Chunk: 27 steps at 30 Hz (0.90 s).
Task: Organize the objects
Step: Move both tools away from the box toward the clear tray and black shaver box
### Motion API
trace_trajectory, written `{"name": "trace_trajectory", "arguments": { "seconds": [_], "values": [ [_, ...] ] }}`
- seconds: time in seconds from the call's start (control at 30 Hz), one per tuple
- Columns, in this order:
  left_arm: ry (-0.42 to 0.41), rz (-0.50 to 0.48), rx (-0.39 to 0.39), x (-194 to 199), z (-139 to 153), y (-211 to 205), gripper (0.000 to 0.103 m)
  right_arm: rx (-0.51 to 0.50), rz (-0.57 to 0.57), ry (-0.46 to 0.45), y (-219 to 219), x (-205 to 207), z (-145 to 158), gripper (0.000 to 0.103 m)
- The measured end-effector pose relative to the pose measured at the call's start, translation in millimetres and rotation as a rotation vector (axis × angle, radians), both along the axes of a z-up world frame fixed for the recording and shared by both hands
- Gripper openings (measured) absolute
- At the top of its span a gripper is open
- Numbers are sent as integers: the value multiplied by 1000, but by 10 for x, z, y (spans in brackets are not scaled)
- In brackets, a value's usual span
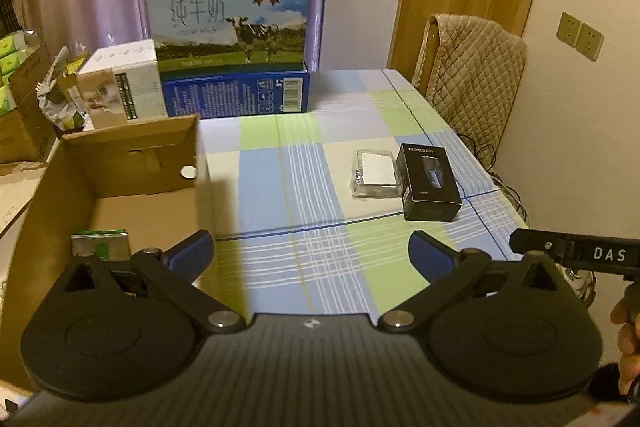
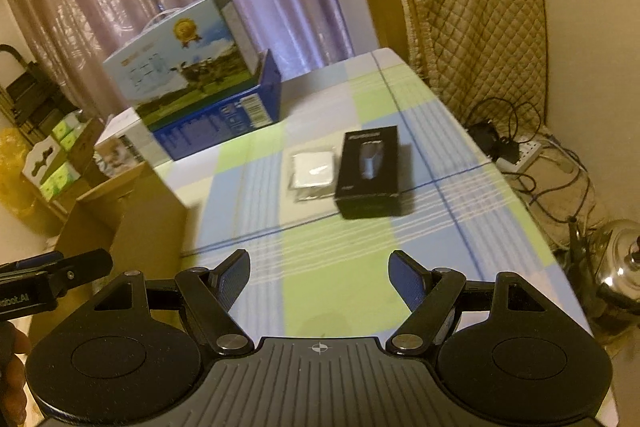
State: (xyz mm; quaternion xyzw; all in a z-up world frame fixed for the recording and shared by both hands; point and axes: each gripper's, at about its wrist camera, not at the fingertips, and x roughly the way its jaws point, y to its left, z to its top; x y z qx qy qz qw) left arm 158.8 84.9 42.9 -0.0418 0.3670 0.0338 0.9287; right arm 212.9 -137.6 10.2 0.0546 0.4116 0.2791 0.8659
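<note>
A black shaver box (image 1: 429,182) (image 2: 368,171) lies on the checked tablecloth (image 1: 320,187) (image 2: 340,267), with a clear plastic packet (image 1: 374,174) (image 2: 314,173) touching its left side. An open cardboard box (image 1: 120,195) (image 2: 132,223) stands at the table's left and holds a green-and-silver packet (image 1: 102,245). My left gripper (image 1: 310,255) is open and empty, its left finger over the box's near corner. My right gripper (image 2: 319,275) is open and empty above the cloth, well short of the black box. Each gripper's side shows at the edge of the other's view.
A milk carton (image 1: 230,23) (image 2: 180,55) sits on a blue box (image 1: 236,93) at the table's far left, beside a white box (image 1: 120,83). A quilt-covered chair (image 1: 472,67) (image 2: 476,39) stands at the far right. Cables (image 2: 532,163) and a metal kettle (image 2: 616,267) are on the floor.
</note>
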Motion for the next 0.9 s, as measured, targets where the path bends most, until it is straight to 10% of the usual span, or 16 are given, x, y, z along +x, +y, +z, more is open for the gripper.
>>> {"name": "trace_trajectory", "arguments": {
  "seconds": [0.9],
  "values": [
    [64, 50, -43, 1499, -771, 1, 102, -181, 43, -95, 823, 1472, -1032, 74]
  ]
}}
